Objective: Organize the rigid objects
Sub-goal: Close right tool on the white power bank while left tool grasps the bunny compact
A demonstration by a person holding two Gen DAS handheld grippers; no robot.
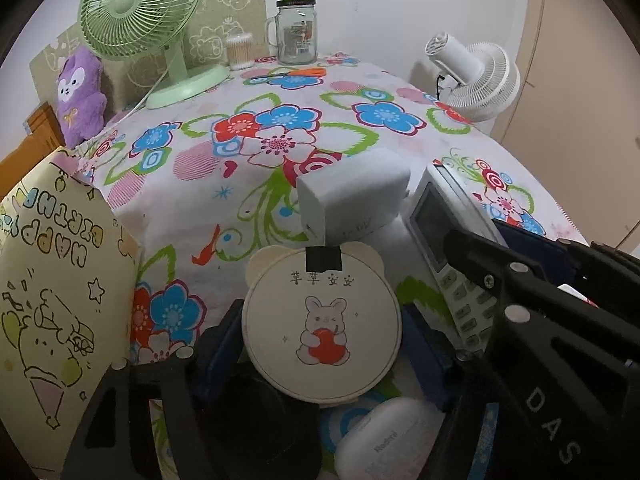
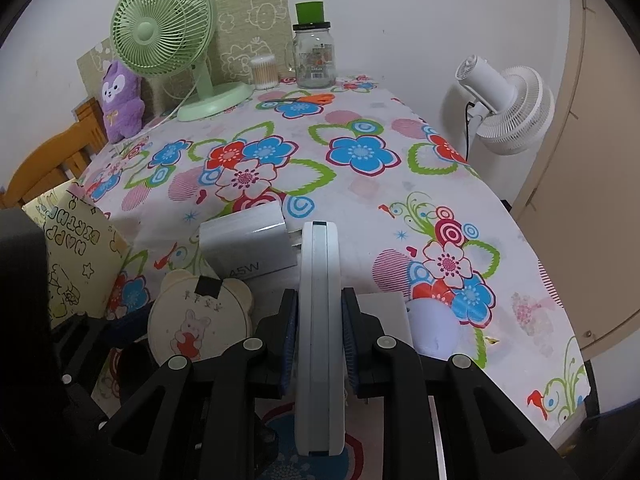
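Left of the 45W charger box (image 2: 244, 248), the bear-eared disc (image 1: 320, 324) is gripped by the left gripper (image 1: 320, 344). Right of the box, the remote control (image 2: 318, 340) is clamped edge-on in the right gripper (image 2: 319, 344). Neither is yet placed; sorting appears midway.

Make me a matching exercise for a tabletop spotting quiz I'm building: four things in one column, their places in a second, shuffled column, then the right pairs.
Things
1. white remote control with a grey screen
2. round cream mirror with bear ears and a rabbit picture
3. orange-handled scissors
4. purple plush toy

Places
A. flat on the floral tablecloth near the clear glass jar
B. between the right gripper pads, on edge
C. left of the green desk fan, at the table's far edge
D. between the left gripper fingers

Pairs: 1-B, 2-D, 3-A, 4-C
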